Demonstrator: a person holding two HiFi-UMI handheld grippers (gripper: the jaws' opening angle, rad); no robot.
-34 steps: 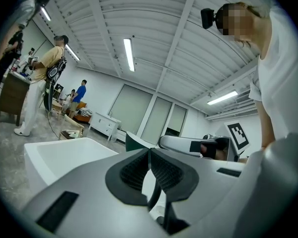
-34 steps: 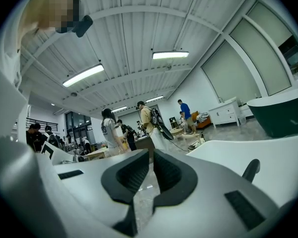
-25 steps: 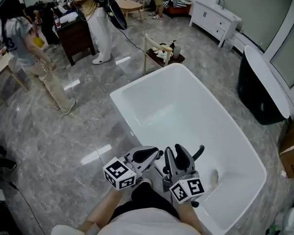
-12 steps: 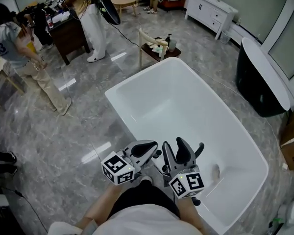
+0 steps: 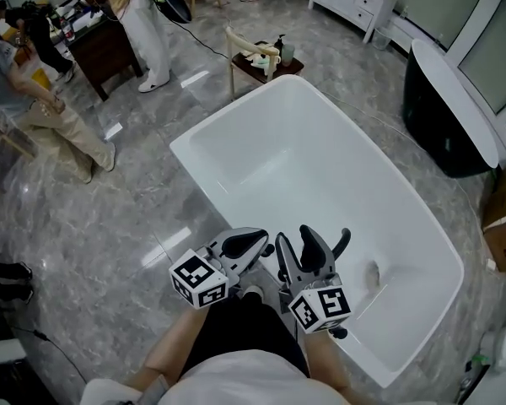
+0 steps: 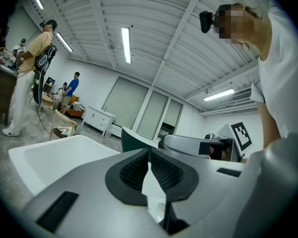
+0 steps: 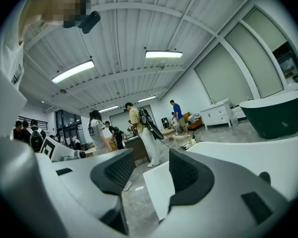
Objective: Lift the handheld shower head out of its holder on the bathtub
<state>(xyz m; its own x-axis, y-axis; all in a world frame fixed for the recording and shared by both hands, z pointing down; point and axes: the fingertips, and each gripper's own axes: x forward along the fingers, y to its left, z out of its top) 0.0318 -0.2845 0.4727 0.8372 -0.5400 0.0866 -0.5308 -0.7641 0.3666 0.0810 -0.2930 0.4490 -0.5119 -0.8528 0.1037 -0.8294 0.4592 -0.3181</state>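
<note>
Head view, lower centre: your left gripper (image 5: 255,243) and right gripper (image 5: 299,247) side by side, held level over the bathtub's (image 5: 320,167) near rim. Left: jaws clenched together, empty. Right: jaws spread, just been opening, nothing between. Shower head: cannot be made out there.

My head camera looks steeply down on the bathtub (image 5: 236,112); both gripper views look level across its rim, close in.

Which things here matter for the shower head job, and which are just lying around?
Job: white bathtub, left tool, right tool; shower head not clearly seen.
Lying about: dark bathtub, side table, white cabinet, cardboard box.
</note>
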